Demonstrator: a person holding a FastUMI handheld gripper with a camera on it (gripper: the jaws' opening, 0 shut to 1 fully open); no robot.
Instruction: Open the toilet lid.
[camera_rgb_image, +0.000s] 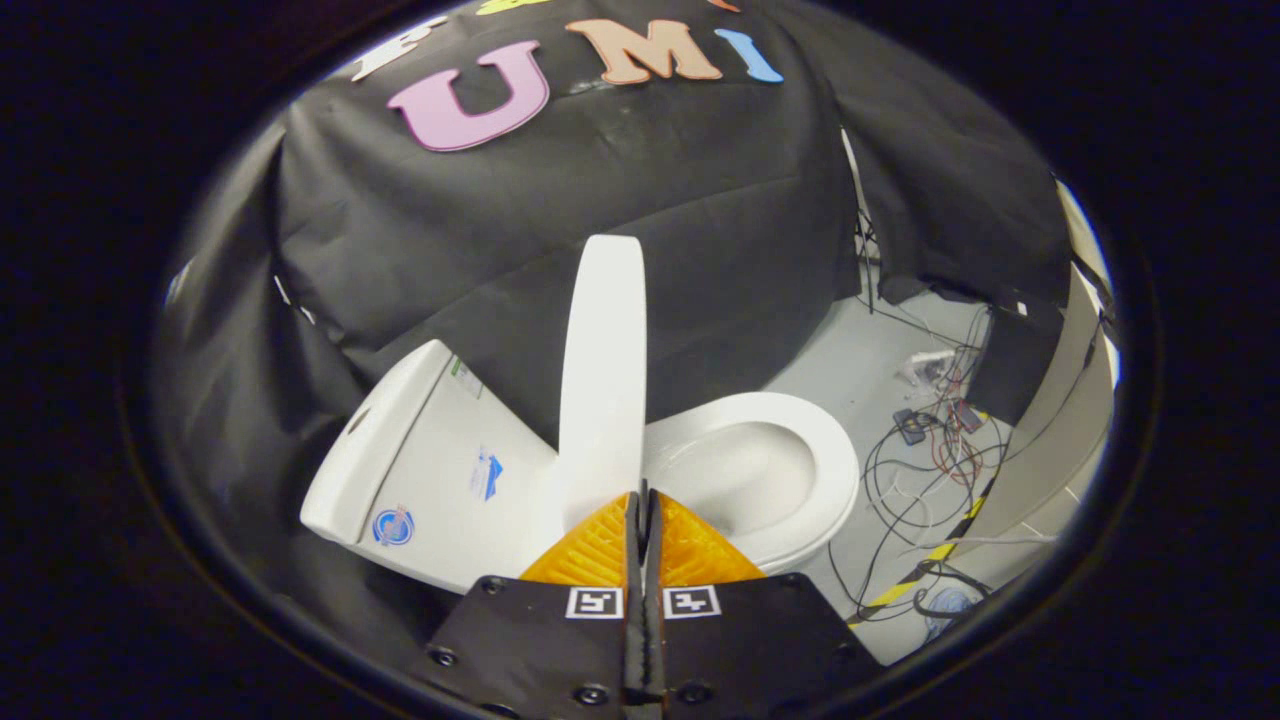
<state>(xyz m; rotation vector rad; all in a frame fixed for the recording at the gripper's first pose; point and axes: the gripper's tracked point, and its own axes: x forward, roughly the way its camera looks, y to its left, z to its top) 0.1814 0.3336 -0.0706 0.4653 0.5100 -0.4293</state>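
A white toilet stands just ahead of my fingers, seen from its side. Its tank (425, 460) is to the left, and the open bowl with its seat (770, 470) is to the right. The lid (603, 370) stands upright between them, edge-on to me, rising from just beyond my fingertips. My gripper (641, 497) has its two orange fingers (590, 550) pressed together with nothing between them. The tips sit right at the lid's lower edge; I cannot tell whether they touch it.
Black cloth walls close in behind and to the left of the toilet. On the grey floor to the right lie tangled cables (925, 470) and small devices. A yellow-black striped tape (935, 555) runs along a pale panel (1050, 440) there.
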